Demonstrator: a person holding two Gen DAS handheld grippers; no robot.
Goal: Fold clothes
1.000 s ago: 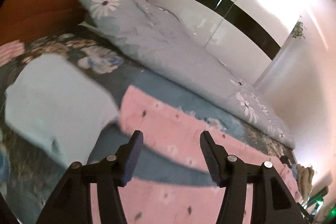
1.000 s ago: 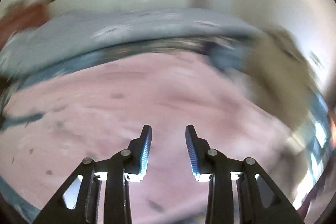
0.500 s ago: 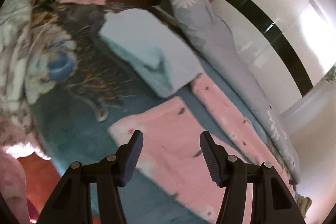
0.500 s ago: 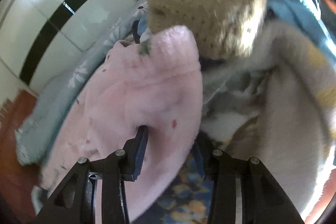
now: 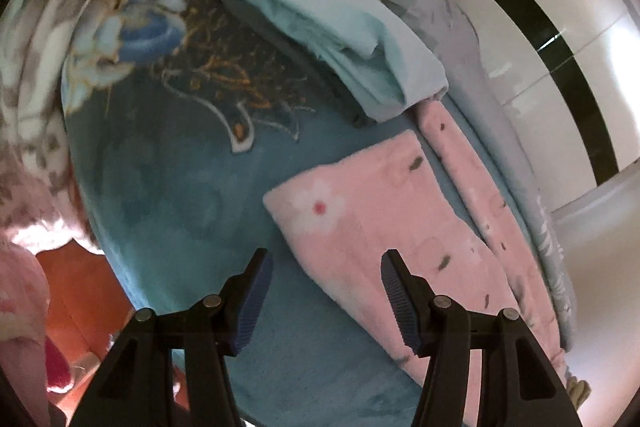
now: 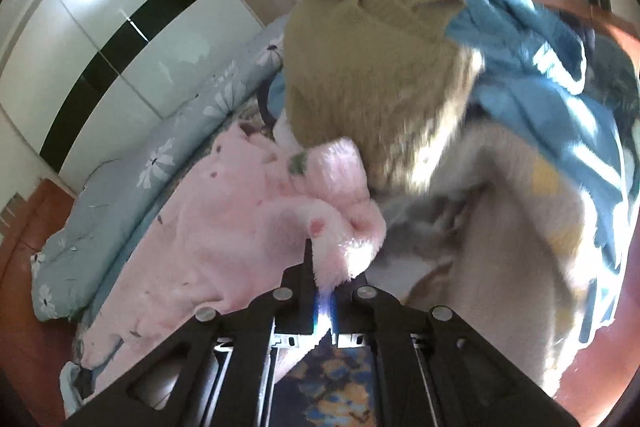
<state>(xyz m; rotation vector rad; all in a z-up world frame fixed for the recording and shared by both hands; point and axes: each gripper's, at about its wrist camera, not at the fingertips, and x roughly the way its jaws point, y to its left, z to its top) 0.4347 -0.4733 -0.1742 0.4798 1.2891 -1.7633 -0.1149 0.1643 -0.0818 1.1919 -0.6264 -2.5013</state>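
Observation:
Pink fleece trousers with flower print (image 5: pixel 384 227) lie stretched across the blue bedspread (image 5: pixel 180 207). My left gripper (image 5: pixel 324 291) is open and empty, hovering just above the near end of one pink leg. In the right wrist view my right gripper (image 6: pixel 324 267) is shut on the fluffy edge of the pink trousers (image 6: pixel 240 219) at their other end, and the fabric bunches up over the fingers.
A folded light blue garment (image 5: pixel 352 39) lies past the trousers near a grey daisy-print quilt (image 5: pixel 472 51). A pile with a tan knit sweater (image 6: pixel 368 59), a blue garment (image 6: pixel 532 55) and a beige fleece (image 6: pixel 516 227) sits right of the right gripper. A white wardrobe (image 6: pixel 120 11) stands behind.
My right gripper has closed on the fluffy pink edge it straddled half a second ago. My left gripper has drifted slightly closer to the pink leg end, still open.

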